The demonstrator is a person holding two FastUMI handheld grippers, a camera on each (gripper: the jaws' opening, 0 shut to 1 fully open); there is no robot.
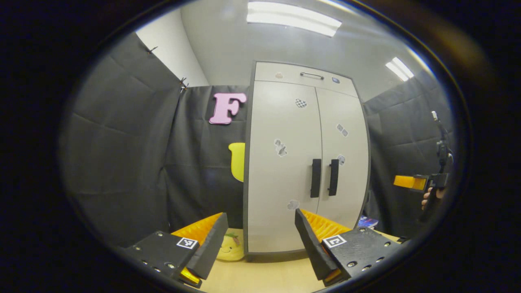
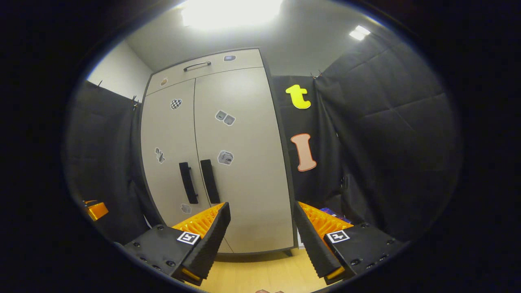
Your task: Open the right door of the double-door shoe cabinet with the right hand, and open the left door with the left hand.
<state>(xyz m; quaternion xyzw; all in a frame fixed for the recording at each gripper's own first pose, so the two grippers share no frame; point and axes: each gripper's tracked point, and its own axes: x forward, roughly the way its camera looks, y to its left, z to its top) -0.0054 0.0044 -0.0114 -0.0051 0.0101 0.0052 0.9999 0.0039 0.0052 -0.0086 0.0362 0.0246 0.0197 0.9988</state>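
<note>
The tall pale-grey double-door shoe cabinet stands shut ahead of us on the wooden table. We should line our right gripper, fingers spread wide and empty, onto the right door's black vertical bar handle; our left gripper waits equally open.

The shoe cabinet stands on the bench against the booth wall, its left door and right door side by side, their handles just beside each other at the middle seam. A drawer front sits above both doors. A soft toy lies on the bench just left of the cabinet's foot, and the left gripper and right gripper hang before the doors, apart from them.
</note>
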